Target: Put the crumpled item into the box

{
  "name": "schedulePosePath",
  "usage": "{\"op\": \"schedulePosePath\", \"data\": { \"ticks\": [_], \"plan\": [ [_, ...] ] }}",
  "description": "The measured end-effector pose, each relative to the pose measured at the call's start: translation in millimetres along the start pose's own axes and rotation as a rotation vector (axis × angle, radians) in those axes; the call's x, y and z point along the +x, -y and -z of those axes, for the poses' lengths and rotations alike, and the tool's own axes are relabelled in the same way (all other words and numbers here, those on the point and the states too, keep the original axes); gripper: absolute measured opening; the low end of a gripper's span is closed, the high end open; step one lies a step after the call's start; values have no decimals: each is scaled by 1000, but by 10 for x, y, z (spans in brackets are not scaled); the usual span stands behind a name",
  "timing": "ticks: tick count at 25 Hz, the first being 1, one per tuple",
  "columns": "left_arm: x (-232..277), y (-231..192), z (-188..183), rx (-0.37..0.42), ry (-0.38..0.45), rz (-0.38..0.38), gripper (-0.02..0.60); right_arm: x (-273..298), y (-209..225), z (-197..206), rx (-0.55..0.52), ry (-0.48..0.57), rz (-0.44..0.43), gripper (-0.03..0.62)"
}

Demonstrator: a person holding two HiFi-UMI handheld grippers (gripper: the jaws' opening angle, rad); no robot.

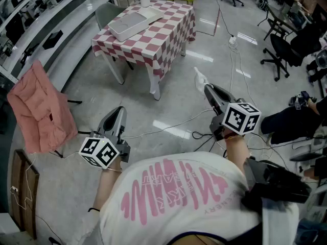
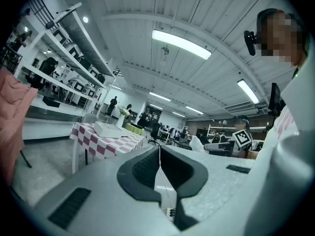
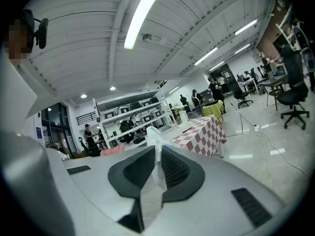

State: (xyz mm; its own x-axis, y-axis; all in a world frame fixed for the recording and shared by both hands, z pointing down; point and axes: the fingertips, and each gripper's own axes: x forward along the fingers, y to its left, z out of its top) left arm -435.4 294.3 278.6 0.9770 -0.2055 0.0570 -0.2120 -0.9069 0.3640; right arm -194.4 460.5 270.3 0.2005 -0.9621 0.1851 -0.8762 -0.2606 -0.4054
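White shirt (image 1: 168, 198) nearest the camera; right gripper (image 1: 208, 92) pinching the crumpled item (image 1: 199, 76), box not reached yet.
Right gripper is pressed onto the crumpled item, which is thin and whitish, in mid-air over the floor (image 1: 168, 111). Left gripper (image 1: 118, 112) at 8 o'clock has its jaws pressed together and is empty. Box (image 1: 130, 24) sits on the checked table (image 1: 171, 40) at 11 o'clock, well apart from the item. Best move, I judge: grip firm, walk up, get the tips over the box before spreading them. Item's long axis runs along my jaws, with the free end poking past the tips toward 11 o'clock.
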Motion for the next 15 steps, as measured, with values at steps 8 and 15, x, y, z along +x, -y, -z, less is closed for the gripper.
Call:
{"op": "schedulePosePath", "data": {
  "ticks": [8,15],
  "plan": [
    [18,74,24,1,-1,25,14,-54,1,57,3,-5,13,43],
    [-32,32,1,-9,0,39,12,-60,-69,91,2,-6,25,43]
  ]
}}
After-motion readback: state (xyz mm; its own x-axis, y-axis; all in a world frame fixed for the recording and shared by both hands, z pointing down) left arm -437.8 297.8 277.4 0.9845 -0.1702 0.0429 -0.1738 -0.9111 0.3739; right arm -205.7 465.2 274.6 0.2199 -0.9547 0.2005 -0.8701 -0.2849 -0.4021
